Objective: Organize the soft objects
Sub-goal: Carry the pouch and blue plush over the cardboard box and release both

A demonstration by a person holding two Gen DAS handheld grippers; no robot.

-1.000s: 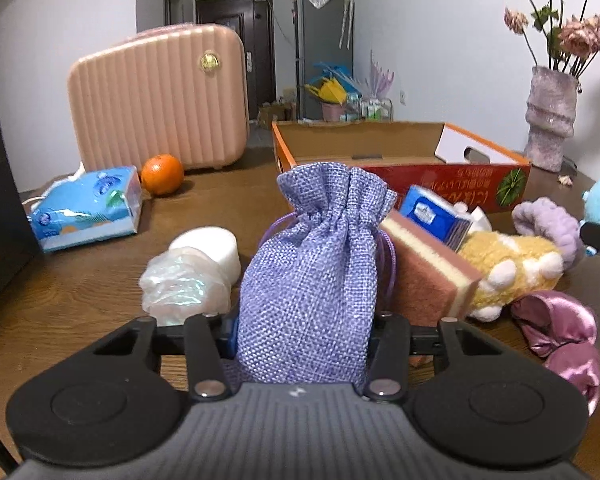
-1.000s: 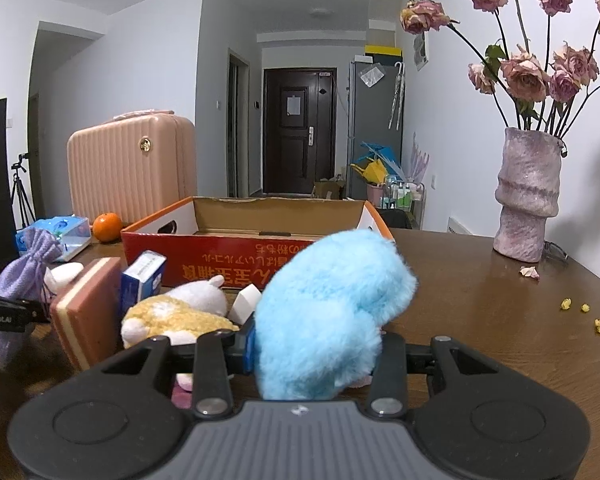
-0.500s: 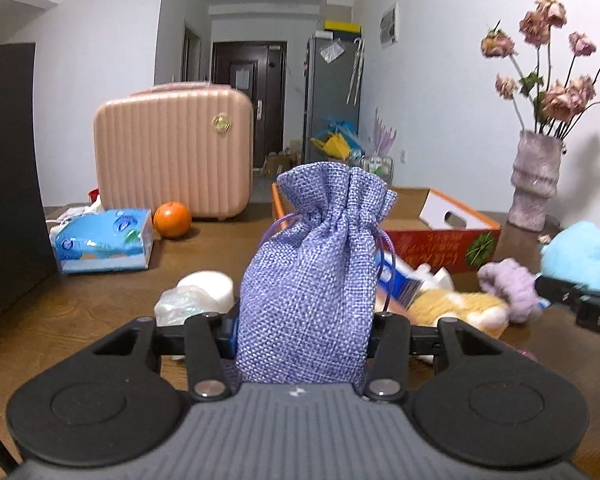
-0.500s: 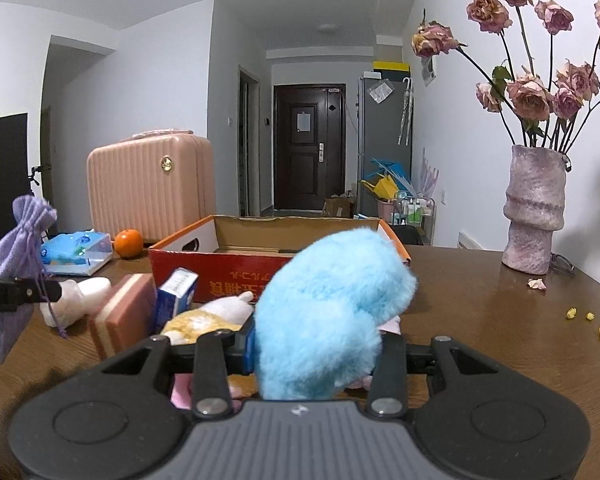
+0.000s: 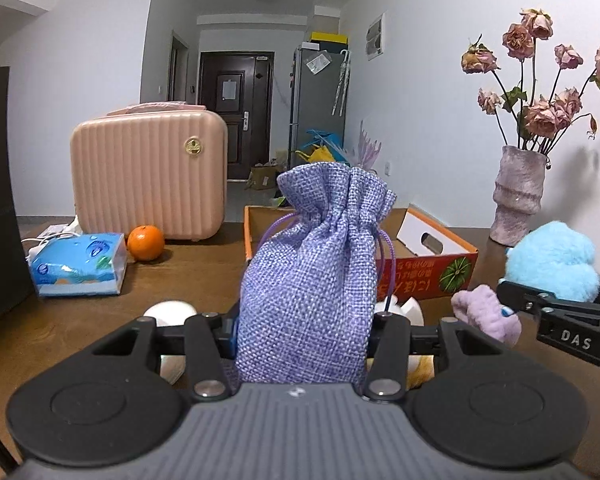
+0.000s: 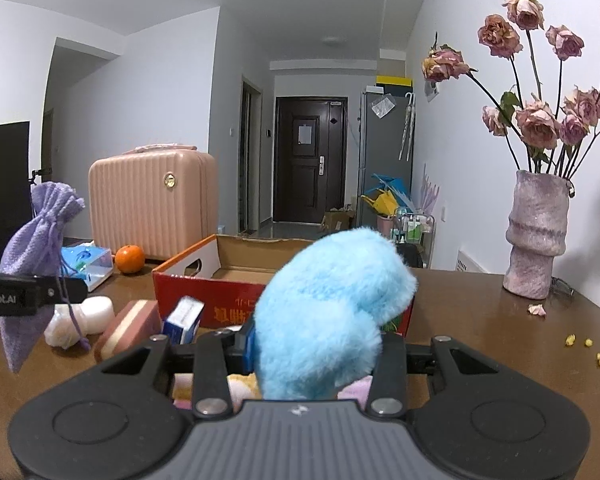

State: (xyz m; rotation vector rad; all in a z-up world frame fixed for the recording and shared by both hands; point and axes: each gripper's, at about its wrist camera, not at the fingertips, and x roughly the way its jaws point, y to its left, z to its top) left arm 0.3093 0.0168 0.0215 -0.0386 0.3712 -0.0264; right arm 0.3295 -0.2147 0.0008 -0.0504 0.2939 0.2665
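Left gripper (image 5: 304, 328) clamps purple pouch (image 5: 312, 272) – right gripper (image 6: 316, 354) clamps blue plush (image 6: 328, 312)

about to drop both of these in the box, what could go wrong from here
The purple drawstring bag is clamped low, so its top could flop or catch the cardboard box rim. The fluffy blue toy hides the right gripper view, so aiming is harder. Its cords dangle and could snag clutter in front of the box.
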